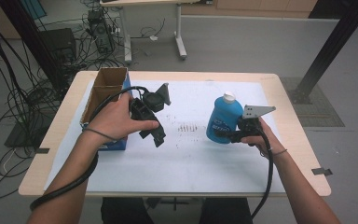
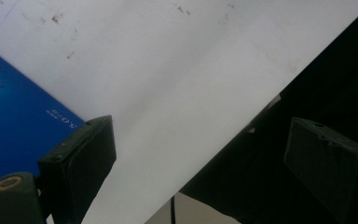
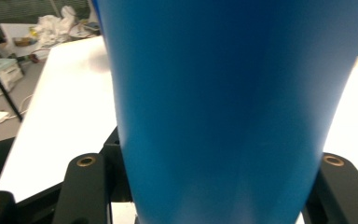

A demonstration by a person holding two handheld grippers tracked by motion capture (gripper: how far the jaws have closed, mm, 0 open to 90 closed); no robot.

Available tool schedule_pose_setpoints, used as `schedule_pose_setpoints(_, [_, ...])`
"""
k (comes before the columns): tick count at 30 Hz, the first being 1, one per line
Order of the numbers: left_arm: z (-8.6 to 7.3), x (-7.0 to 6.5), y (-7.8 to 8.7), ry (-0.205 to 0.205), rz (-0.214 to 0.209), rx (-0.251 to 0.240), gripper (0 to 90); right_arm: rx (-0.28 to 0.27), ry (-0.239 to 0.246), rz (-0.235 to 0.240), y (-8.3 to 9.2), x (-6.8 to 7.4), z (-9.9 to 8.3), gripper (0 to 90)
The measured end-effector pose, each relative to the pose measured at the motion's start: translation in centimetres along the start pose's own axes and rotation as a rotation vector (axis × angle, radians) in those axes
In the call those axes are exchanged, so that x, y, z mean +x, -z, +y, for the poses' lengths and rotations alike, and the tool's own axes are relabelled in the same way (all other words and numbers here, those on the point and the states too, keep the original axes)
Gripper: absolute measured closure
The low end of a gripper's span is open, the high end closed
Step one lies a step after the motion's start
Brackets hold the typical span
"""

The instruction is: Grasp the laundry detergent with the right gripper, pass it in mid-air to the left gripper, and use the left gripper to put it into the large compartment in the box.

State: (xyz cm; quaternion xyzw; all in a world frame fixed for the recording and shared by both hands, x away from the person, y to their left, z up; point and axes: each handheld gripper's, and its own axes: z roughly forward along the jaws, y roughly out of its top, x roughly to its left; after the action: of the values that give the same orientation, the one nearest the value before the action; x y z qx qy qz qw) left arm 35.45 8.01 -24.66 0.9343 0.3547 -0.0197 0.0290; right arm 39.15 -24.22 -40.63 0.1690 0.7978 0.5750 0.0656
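we are gripping the blue bottle (image 1: 223, 117) in the right gripper (image 1: 230, 135), jaws clamped on its body above the white sheet (image 1: 191, 158). we are holding the left gripper (image 1: 151, 130) open and empty beside the cardboard box (image 1: 107, 88).

Blue bottle (image 1: 223, 119) with white cap, roughly upright, clamped low on its body between right gripper (image 1: 230, 135) jaws.

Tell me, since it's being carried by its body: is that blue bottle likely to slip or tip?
The blue bottle looks smooth and glossy, so it could slide in the right gripper, whose jaws clamp its lower body. It probably stays stiff: no denting shows in the right gripper view. Tall with a narrow white cap, it may tip if set down carelessly.
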Motion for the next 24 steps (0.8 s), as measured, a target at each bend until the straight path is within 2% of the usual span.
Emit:
schedule_pose_setpoints(3, [0.1, 0.0, 0.3, -0.018, -0.017, -0.001, 9.5, 0.007, 0.013, 0.026, -0.4, 0.5, 0.3, 40.9])
schedule_pose_setpoints(8, [0.2, 0.0, 0.7, -0.044, -0.011, -0.005, 9.5, 0.009, 0.029, 0.062, -0.8, 1.1, 0.7, 40.9])
schedule_pose_setpoints(18, [0.7, -1.2, 1.2, -0.174, -0.019, -0.022, 9.2, 0.015, 0.057, 0.140, -1.8, 2.5, 1.4, 40.9])
schedule_pose_setpoints(24, [1.3, -1.9, 1.3, -0.209, -0.012, -0.013, 9.2, 0.013, 0.067, 0.184, -2.6, 3.2, 1.7, 40.9])
